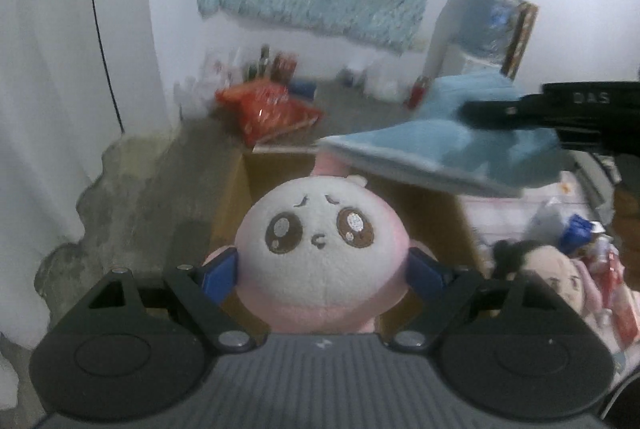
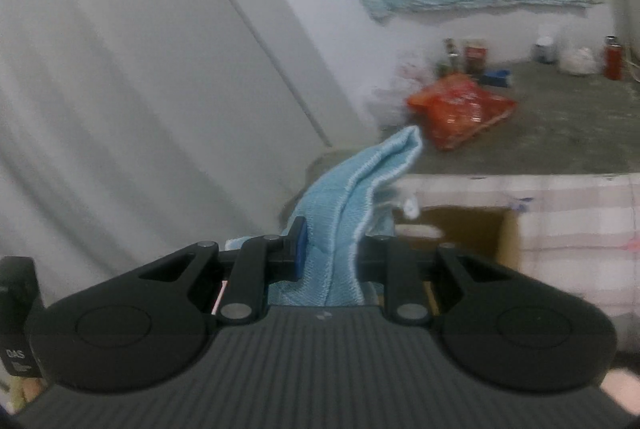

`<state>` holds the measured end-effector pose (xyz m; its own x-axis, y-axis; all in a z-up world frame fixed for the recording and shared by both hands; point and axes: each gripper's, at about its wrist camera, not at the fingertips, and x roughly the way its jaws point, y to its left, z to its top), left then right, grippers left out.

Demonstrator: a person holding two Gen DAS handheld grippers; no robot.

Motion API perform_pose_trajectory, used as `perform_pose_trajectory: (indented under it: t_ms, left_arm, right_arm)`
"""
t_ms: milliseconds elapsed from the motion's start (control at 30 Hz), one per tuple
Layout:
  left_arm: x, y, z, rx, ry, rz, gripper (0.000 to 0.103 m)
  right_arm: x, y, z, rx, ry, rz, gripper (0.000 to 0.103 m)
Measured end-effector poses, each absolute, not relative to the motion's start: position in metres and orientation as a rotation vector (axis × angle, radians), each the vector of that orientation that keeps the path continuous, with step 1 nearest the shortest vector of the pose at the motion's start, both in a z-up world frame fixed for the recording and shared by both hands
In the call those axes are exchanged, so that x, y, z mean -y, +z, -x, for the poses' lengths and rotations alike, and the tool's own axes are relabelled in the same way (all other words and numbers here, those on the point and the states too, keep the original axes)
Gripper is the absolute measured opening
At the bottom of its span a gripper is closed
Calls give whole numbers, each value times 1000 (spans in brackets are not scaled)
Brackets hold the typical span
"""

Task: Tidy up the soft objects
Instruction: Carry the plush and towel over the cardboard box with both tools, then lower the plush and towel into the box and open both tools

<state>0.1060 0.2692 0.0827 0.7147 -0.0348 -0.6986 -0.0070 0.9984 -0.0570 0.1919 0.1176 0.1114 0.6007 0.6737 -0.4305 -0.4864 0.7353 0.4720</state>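
Note:
A round white-and-pink plush toy (image 1: 320,249) with big brown eyes sits between the blue pads of my left gripper (image 1: 320,271), which is shut on its sides. It hangs over an open cardboard box (image 1: 432,213). My right gripper (image 2: 326,255) is shut on a folded light-blue cloth (image 2: 352,197), whose free end sticks up and forward. In the left wrist view the same blue cloth (image 1: 452,149) hangs at the upper right, pinched by the right gripper (image 1: 486,113), just above the plush toy and the box.
A dark-haired doll (image 1: 560,277) and small packets lie on a checked cover (image 2: 576,213) right of the box. An orange snack bag (image 2: 460,111), bottles and jars stand on the concrete floor by the wall. A white curtain (image 1: 60,109) hangs at the left.

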Motion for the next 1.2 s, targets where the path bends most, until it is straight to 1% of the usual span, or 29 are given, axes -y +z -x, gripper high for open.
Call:
perform_pose_trajectory:
  t_ms: [167,367,567,867,1100,1200]
  left_arm:
    - [-295,54,-140,-825,14,96,89]
    - [-308,44,-166,-827,46,107,89]
    - [-295,30,-204,-841,82,-4,89]
    - [-284,-8,-248,-943,88,-146,90]
    - [-279,-27,-269,-986,98,-199,92]
    - [-273,-30,-270,-987,103,-230,93]
  right_arm:
    - [-110,83,-208,-648,659,-288,18]
    - [-141,51,-246,-775,726,-242,18]
    - [-184,29,-275,-890,738,-205,18]
    - [-229,-16,-326,-1024,711,-187,19]
    - [-232,-42,-343,-1083,681,-228,24]
    - [-232,-49,-349,-1094,669,-237,29]
